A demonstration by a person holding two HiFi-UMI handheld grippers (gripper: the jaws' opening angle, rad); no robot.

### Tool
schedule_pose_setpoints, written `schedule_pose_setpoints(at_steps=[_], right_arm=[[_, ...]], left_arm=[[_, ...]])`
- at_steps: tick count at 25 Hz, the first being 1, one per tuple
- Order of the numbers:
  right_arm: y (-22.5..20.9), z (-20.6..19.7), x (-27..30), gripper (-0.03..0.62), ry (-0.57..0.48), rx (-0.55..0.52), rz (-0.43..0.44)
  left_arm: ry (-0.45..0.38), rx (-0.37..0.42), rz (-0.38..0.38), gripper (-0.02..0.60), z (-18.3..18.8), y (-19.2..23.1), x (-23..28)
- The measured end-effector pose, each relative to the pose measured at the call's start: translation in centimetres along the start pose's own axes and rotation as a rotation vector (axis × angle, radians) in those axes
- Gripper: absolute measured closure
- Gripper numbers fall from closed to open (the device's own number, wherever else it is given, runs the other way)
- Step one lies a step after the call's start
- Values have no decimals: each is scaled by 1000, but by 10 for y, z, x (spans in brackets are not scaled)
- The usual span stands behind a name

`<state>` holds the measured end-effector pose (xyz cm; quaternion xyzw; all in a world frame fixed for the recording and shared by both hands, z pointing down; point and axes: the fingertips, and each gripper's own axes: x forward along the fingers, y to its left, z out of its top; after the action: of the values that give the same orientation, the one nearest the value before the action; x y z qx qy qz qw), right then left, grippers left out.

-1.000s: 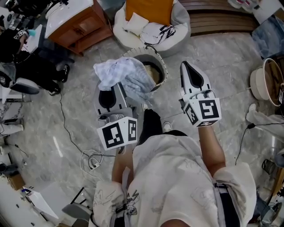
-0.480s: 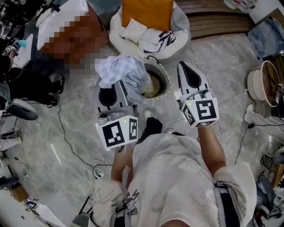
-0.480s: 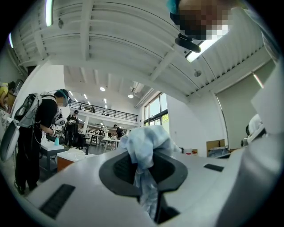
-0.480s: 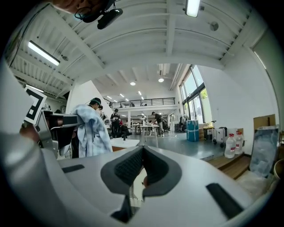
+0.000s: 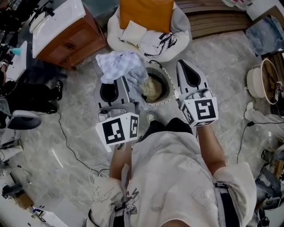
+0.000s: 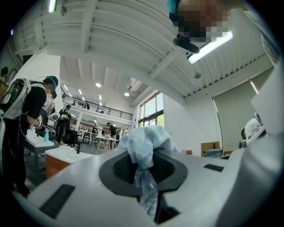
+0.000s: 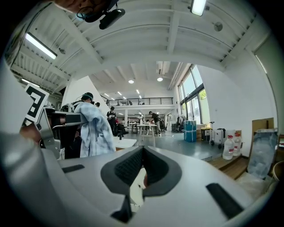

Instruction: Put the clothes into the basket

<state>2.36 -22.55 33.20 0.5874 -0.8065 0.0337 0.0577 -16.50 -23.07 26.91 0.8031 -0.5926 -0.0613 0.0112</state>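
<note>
**A:** What's off to your left?

**B:** A wooden cabinet (image 5: 73, 42) with a white top, standing on the marbled floor (image 5: 75, 119). It's well apart from my tools.

**A:** And your left tool?

**B:** My left gripper (image 5: 116, 80) points roughly level. Its jaws are pinched on a pale blue-and-white cloth (image 5: 116, 64). In the left gripper view the fabric is squeezed in the slot between the pads and bunches up beyond the tips.

**A:** Where's that cloth compared with the basket?

**B:** From my head view the bundle overlaps the left rim of the round basket (image 5: 171, 82), which sits on the floor in front of my feet. A crumpled beige garment (image 5: 151, 90) already lies inside it.

**A:** And your right side?

**B:** My right gripper (image 5: 185, 66) is just right of the basket and also points forward. Its jaws are pressed together with nothing between them; the right gripper view shows only a thin seam.

**A:** Anything beyond the basket?

**B:** A round padded seat (image 5: 179, 26) with an orange cushion (image 5: 146, 13) on it.
</note>
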Motion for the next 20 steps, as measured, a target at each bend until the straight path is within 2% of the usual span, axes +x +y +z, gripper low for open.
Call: schedule_pose_setpoints(at_steps=[4,10,20], right_arm=[[-6,-4,13,606,12,-11,-10],[-41,-4,37,606,13,12,-14],[-121,3,79,606,-20,30,45]], left_arm=[[7,-15,-18,529,-6,0,20],[13,-2,-37,529,-6,-21,61],[19,46,22,529,-14,-63,125]])
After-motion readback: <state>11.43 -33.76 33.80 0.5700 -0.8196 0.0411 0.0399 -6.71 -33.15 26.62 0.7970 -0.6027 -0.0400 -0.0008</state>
